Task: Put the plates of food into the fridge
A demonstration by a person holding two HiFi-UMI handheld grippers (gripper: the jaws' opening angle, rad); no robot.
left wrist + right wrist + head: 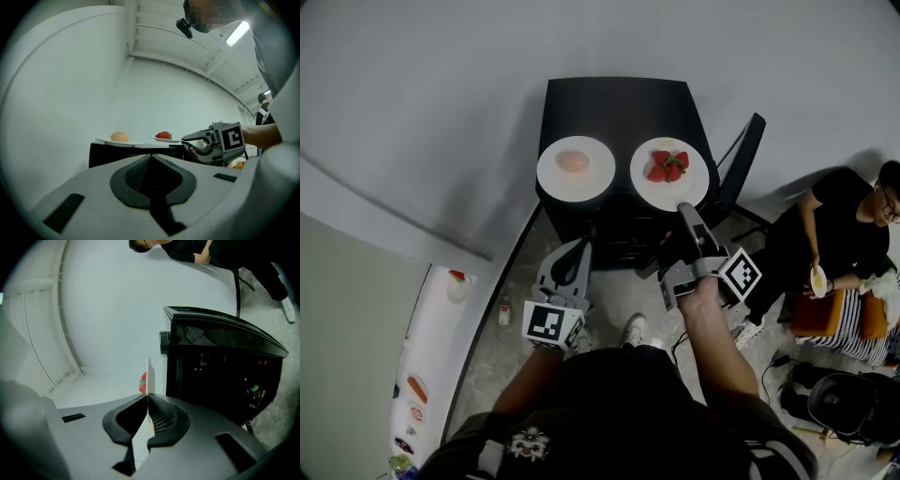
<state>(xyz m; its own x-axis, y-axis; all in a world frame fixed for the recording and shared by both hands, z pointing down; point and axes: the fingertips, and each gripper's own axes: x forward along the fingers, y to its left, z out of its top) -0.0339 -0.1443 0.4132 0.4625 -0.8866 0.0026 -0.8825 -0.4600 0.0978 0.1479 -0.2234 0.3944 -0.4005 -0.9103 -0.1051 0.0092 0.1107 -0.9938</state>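
The right gripper [686, 208] has its jaws closed on the near rim of the strawberry plate [649, 195]; in the right gripper view the white plate edge [150, 376] runs straight between the pads, with the strawberries [667, 165] showing red just beyond; the plate rests on top of the black cabinet [614, 108]. Beside it on the same top, rims almost touching, lies a second plate [553, 180] carrying a pale round food [573, 161] (I cannot tell what it is). The left gripper [583, 246] hangs lower, in front of the cabinet and apart from both plates; its jaws are together with nothing between them. A person [834, 225] sits on the floor to the right.
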